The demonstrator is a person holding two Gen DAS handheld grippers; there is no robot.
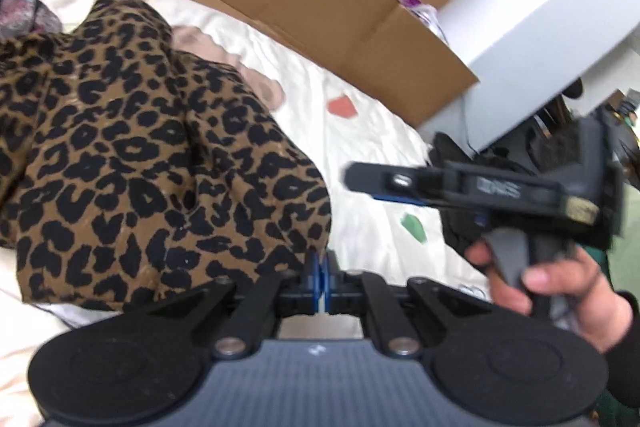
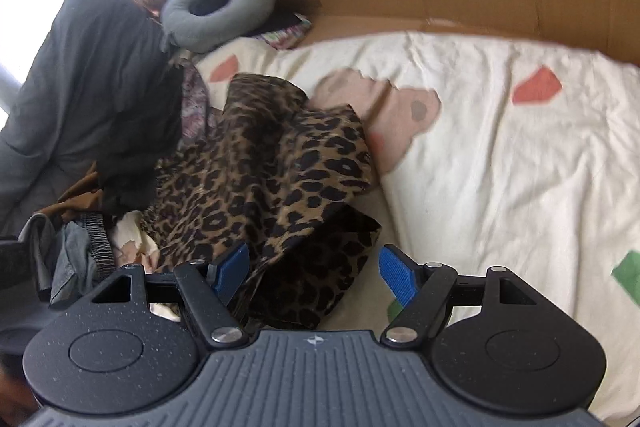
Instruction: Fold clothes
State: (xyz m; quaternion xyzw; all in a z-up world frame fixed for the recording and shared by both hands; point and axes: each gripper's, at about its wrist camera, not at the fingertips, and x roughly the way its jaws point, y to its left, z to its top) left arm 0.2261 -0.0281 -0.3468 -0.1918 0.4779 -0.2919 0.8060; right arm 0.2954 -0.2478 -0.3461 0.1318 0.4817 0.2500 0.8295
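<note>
The leopard-print garment (image 1: 132,155), tan with black spots, lay rumpled across the left half of the left wrist view and at centre left of the right wrist view, draped in loose folds on the cream bedspread (image 2: 500,163). The left gripper (image 1: 320,267) was pinched together on the garment's lower edge. The right gripper (image 2: 312,275) stood apart, its blue pads (image 2: 396,277) flanking the cloth's near corner without pressing it.

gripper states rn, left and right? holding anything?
Left gripper: shut, pinching an edge of the leopard-print garment.
Right gripper: open, holding nothing; the garment lies between its pads without being pressed.
</note>
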